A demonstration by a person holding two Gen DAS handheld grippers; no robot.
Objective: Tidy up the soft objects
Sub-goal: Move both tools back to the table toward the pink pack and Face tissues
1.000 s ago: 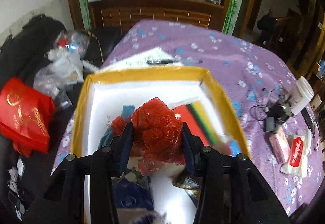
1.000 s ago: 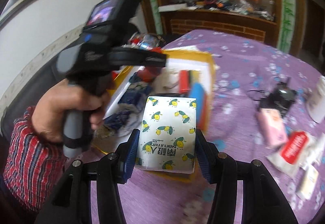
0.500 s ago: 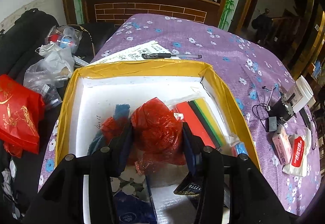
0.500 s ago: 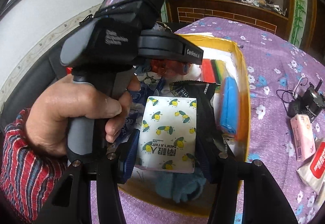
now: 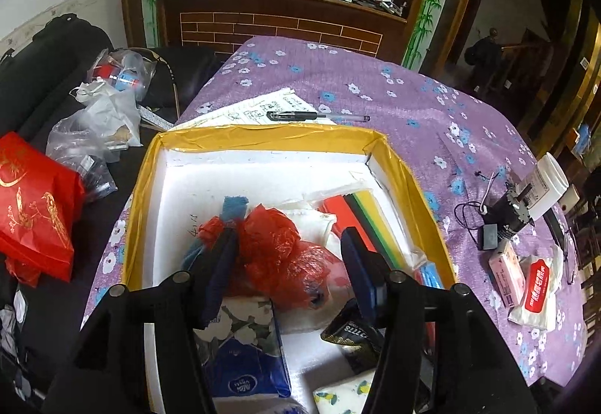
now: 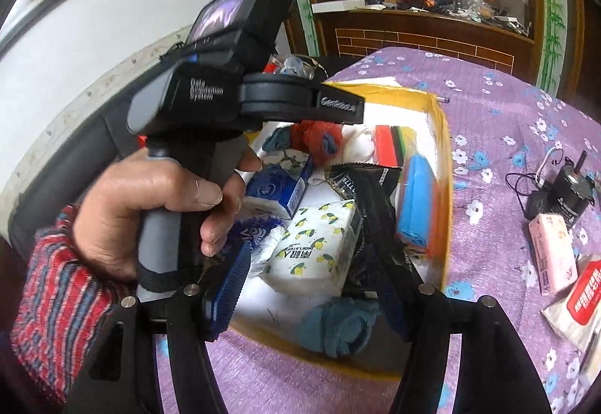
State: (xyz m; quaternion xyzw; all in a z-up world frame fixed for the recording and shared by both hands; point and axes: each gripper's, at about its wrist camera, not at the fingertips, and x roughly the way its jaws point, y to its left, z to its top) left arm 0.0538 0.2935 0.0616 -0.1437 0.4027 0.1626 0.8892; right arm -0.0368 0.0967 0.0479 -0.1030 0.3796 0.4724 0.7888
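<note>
Over a yellow-rimmed foam box [image 5: 409, 173] on the purple tabletop [image 5: 432, 102], the left claw [image 5: 289, 256] is opening around a crumpled red bag [image 5: 278, 252] as the right claw [image 6: 311, 278] releases a lemon-print tissue pack [image 6: 315, 245] at the box's six o'clock end.

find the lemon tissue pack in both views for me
Left wrist view: the lemon tissue pack shows only as a corner at the bottom edge, in the box, below the black packet.
Right wrist view: centre, lying in the box between the right gripper fingers, whose jaws are opening.
Shared landmark: the blue tissue pack, just left of it in both views.
</note>
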